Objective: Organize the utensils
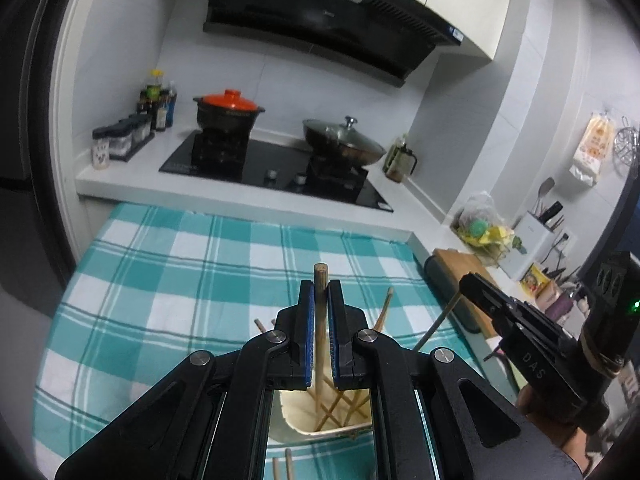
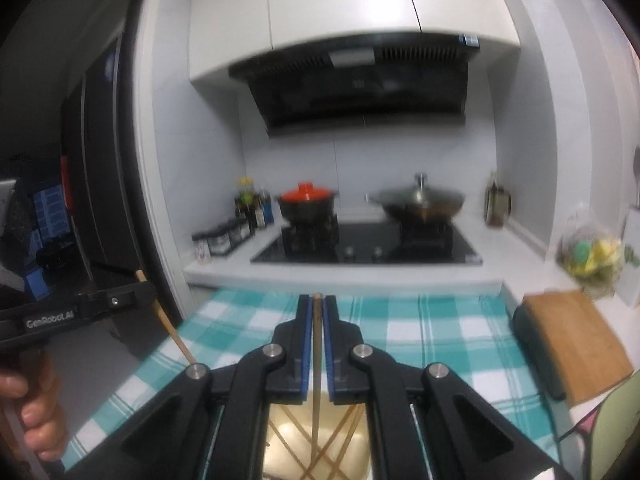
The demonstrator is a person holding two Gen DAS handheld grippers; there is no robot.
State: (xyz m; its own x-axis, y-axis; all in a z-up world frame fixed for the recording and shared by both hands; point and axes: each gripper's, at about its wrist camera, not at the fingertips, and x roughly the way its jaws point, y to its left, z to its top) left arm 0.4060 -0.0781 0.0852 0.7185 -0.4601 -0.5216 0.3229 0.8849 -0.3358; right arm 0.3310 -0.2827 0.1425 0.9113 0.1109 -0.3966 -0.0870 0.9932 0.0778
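My left gripper (image 1: 320, 286) is shut on a wooden chopstick (image 1: 320, 320) that stands upright, its lower end inside a cream holder (image 1: 304, 420) with several chopsticks leaning in it. My right gripper (image 2: 316, 300) is shut on a thin chopstick (image 2: 316, 360) whose lower end reaches into the same cream holder (image 2: 288, 448). Each gripper shows in the other's view: the right one (image 1: 466, 280) at the right, the left one (image 2: 136, 292) at the left, each with its chopstick. Two loose chopsticks (image 1: 282, 464) lie on the cloth beside the holder.
A teal-and-white checked cloth (image 1: 180, 300) covers the table. Behind it is a white counter with a black hob (image 1: 276, 168), an orange-lidded pot (image 1: 228, 110), a lidded wok (image 1: 344, 140) and spice jars (image 1: 120, 140). A wooden cutting board (image 2: 576, 344) lies at the right.
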